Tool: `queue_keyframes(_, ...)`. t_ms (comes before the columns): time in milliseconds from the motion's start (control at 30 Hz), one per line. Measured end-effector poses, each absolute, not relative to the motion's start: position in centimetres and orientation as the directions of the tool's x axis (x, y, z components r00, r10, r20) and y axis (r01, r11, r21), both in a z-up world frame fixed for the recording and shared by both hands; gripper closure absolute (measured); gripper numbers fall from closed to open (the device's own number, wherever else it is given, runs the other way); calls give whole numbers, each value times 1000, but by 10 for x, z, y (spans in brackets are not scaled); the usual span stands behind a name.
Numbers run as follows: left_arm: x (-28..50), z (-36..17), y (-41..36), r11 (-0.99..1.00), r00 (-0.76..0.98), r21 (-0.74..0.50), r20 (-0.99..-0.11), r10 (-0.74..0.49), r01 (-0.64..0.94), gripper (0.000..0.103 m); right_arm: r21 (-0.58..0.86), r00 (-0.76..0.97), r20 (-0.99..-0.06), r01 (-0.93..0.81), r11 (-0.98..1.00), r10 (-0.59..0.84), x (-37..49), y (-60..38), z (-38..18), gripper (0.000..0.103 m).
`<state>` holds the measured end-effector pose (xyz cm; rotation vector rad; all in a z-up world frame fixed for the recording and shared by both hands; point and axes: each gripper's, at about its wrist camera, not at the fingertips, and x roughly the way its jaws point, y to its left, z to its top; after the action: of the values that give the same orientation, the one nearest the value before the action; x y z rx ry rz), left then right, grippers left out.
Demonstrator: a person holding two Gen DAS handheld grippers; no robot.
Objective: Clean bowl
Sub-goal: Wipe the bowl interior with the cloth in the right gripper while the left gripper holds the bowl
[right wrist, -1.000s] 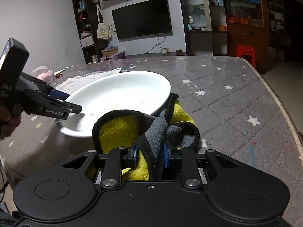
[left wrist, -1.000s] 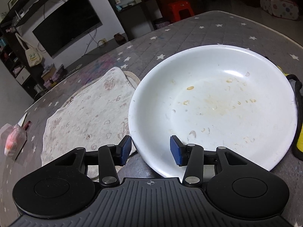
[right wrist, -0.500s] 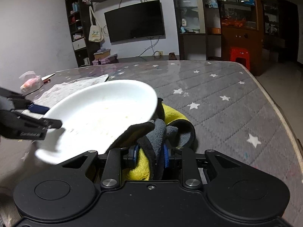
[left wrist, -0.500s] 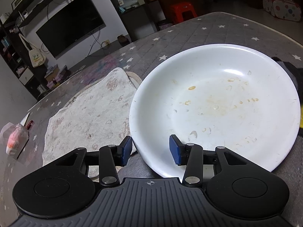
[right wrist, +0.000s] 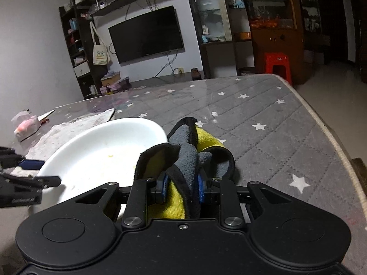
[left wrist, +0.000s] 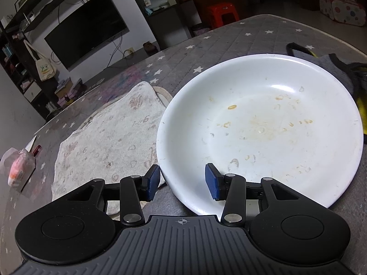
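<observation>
A wide white bowl (left wrist: 259, 126), speckled with dried orange-brown food marks, sits on a grey star-patterned bench (right wrist: 263, 119), beside a stained pale towel (left wrist: 110, 142). The left claw (left wrist: 182, 180) is spread apart with the bowl's near rim between its blue pads, though contact is hard to judge. The right claw (right wrist: 181, 188) is clamped on a bunched yellow-and-grey cloth (right wrist: 183, 158) just beside the bowl's far rim.
</observation>
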<state>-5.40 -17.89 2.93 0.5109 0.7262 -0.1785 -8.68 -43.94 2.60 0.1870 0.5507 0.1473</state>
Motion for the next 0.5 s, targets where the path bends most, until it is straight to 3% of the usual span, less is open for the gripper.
queue_keyframes(333, -54, 30, -178, 862, 740, 384, -673, 16, 330, 56, 258, 893, -396, -114, 959, 213, -126, -445, 58, 78)
queue_keyframes(500, -52, 30, -177, 863, 738, 380, -674, 11, 334, 56, 272, 867, -444, -110, 956, 226, -118, -444, 47, 78)
